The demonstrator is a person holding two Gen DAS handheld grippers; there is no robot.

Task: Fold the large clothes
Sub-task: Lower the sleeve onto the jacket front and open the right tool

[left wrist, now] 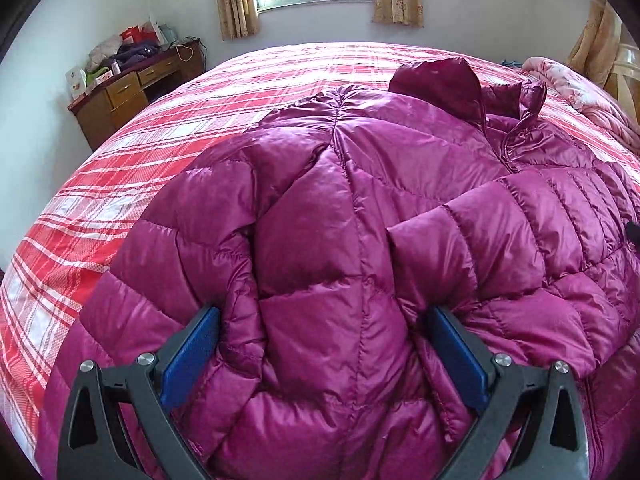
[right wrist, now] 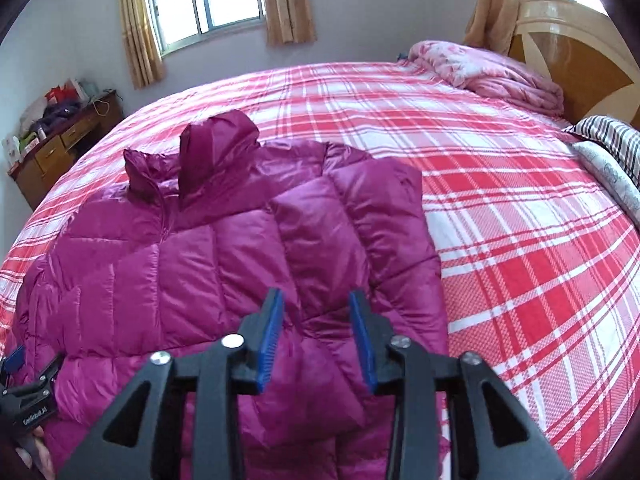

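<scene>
A magenta quilted puffer jacket (left wrist: 360, 208) lies spread on the bed with its hood (left wrist: 440, 80) toward the far side. My left gripper (left wrist: 326, 336) is low over the near part of the jacket. Its blue pads stand wide apart with a puffy folded sleeve (left wrist: 320, 280) between them, and I see no squeeze on it. In the right wrist view the jacket (right wrist: 200, 248) lies at centre left. My right gripper (right wrist: 316, 336) hovers over its lower right part, jaws open, with only flat fabric beneath. The left gripper (right wrist: 34, 360) and a hand show at the lower left edge there.
A red and white plaid sheet (right wrist: 500, 220) covers the bed, bare to the right of the jacket. A pink quilt (right wrist: 492, 72) and a striped pillow (right wrist: 616, 136) lie by the headboard (right wrist: 576, 48). A cluttered wooden desk (left wrist: 132, 88) stands at the back left under a curtained window.
</scene>
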